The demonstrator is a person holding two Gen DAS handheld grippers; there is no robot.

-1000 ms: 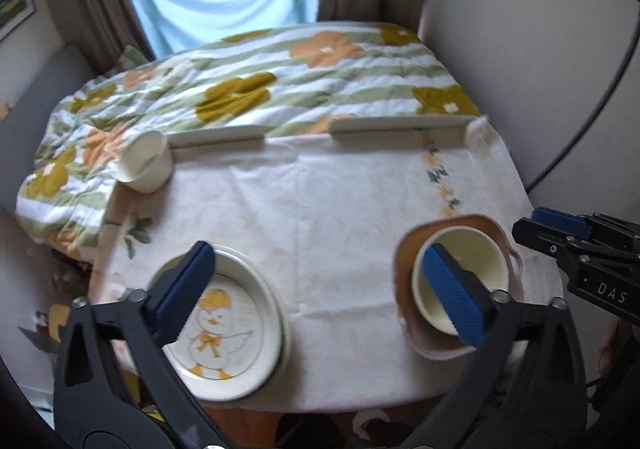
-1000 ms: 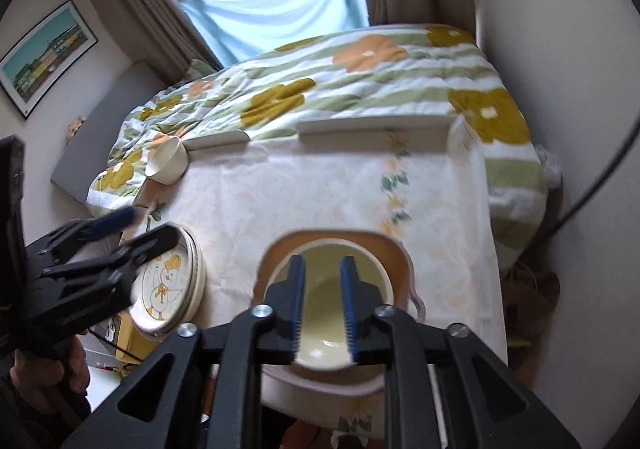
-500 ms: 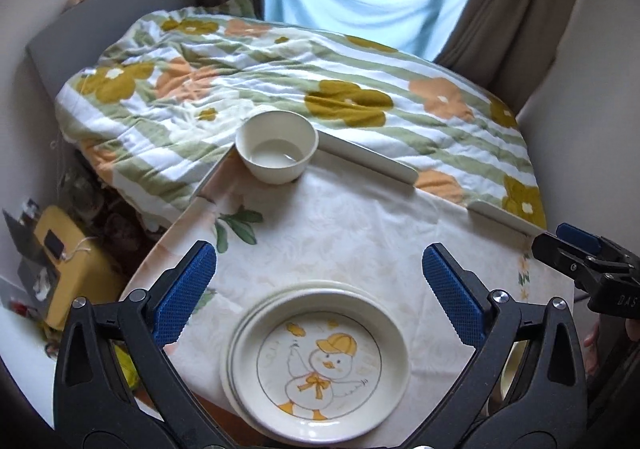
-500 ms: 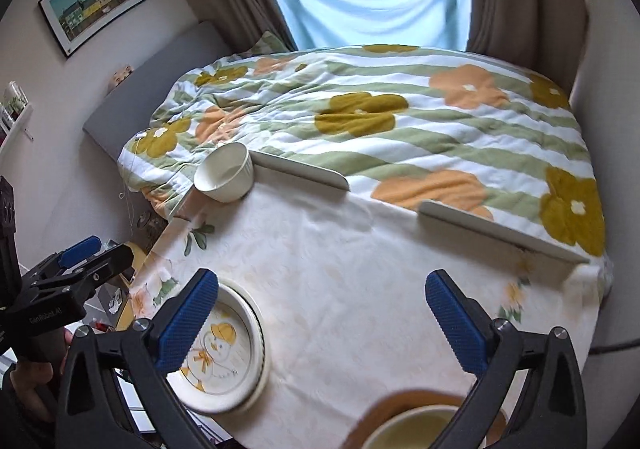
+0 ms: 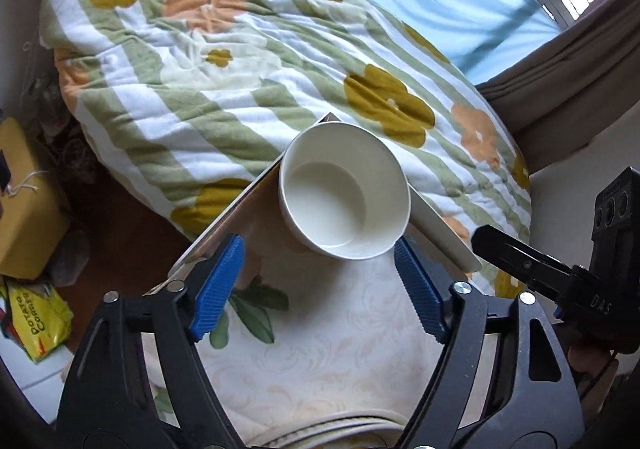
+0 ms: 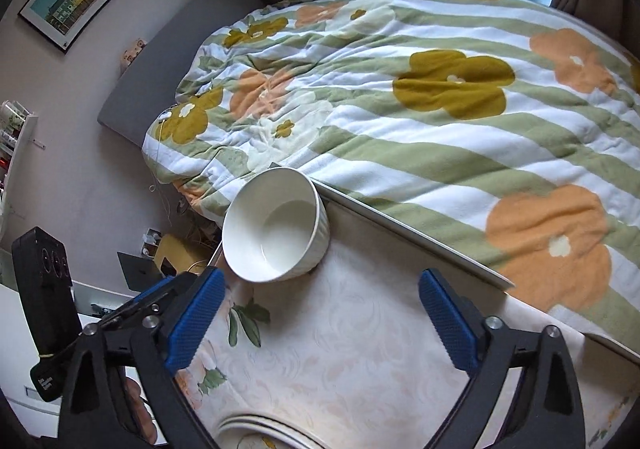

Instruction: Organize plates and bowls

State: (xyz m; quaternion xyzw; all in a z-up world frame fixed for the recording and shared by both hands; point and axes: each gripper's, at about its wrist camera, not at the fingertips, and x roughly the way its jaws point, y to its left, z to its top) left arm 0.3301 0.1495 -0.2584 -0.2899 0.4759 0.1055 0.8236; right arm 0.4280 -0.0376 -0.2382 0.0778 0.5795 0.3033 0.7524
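Note:
A white bowl stands upright and empty at the far corner of the cloth-covered table, against the raised table rail. It also shows in the right wrist view. My left gripper is open, its blue pads just short of the bowl on either side, touching nothing. My right gripper is open and empty, to the right of the bowl and nearer than it. The rim of the stacked plates shows at the bottom edge of the left wrist view, and also in the right wrist view.
A flowered quilt covers the bed beyond the table rail. A yellow box and a snack bag lie on the floor to the left. The right gripper's body shows at the right.
Both grippers moved forward and left toward the white bowl, which is now much nearer. The plates slid to the bottom edge. The brown dish with its bowl left view.

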